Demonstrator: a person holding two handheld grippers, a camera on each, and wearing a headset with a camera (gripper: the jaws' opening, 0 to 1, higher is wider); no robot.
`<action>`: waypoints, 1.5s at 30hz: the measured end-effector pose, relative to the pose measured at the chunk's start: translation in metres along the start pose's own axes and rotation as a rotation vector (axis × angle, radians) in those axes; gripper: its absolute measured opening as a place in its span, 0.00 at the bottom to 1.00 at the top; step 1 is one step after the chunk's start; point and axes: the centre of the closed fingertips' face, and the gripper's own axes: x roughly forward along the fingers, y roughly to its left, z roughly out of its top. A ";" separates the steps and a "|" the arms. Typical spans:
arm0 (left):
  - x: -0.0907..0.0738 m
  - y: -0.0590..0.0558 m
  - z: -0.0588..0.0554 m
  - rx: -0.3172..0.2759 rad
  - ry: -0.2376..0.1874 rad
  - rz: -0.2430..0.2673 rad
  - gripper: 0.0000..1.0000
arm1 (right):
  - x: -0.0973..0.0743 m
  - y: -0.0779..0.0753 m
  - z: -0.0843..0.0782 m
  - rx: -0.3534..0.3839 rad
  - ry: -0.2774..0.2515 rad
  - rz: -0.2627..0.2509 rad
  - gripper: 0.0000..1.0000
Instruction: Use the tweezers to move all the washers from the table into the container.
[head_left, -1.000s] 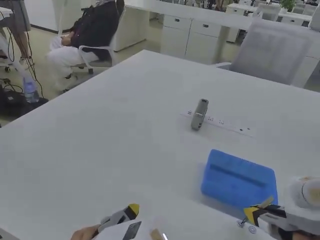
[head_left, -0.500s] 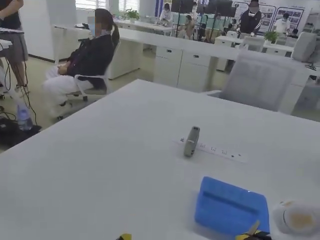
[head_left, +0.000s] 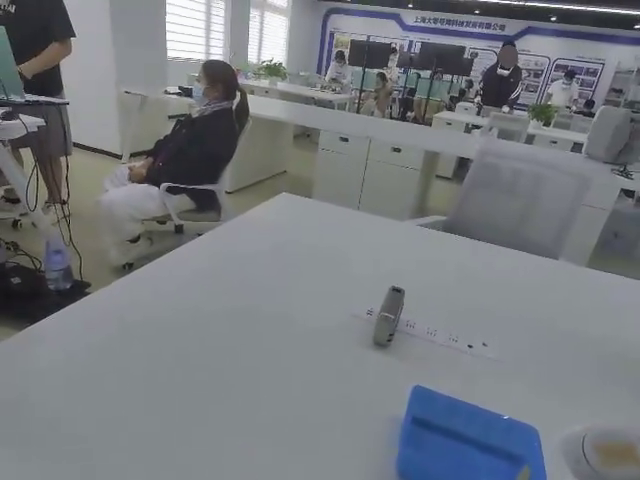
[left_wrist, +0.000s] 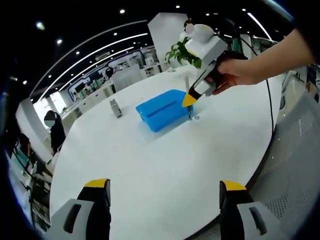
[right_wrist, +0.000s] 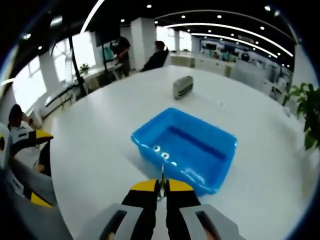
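A blue container (right_wrist: 185, 147) stands on the white table, also low in the head view as the blue container (head_left: 470, 445). Three small washers (right_wrist: 165, 156) lie inside it by its near wall. My right gripper (right_wrist: 161, 187) is shut on thin tweezers (right_wrist: 162, 175), whose tip hangs just short of the container's near rim. From the left gripper view, a hand holds that right gripper (left_wrist: 191, 100) beside the container (left_wrist: 162, 109), with a small washer (left_wrist: 196, 118) on the table near the tweezers' tip. My left gripper (left_wrist: 162, 195) stands wide open, holding nothing, back from the container.
A grey device (head_left: 388, 315) rests on a white power strip (head_left: 445, 337) past the container. A white cup-like object (head_left: 605, 452) sits at the right. A person sits on a chair (head_left: 190, 205) beyond the table's far left edge.
The head camera has tilted upward, so the container and the grey device sit lower in the picture. Nothing on the table has visibly moved.
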 end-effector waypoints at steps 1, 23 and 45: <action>0.000 0.000 0.000 0.002 -0.002 0.000 0.92 | -0.003 0.000 0.005 0.024 -0.025 0.001 0.01; 0.000 -0.003 -0.001 0.022 0.003 -0.008 0.92 | -0.023 -0.038 0.065 0.065 -0.182 -0.095 0.02; 0.004 -0.006 -0.010 0.032 0.052 -0.020 0.91 | 0.030 -0.045 0.025 0.130 -0.056 -0.113 0.02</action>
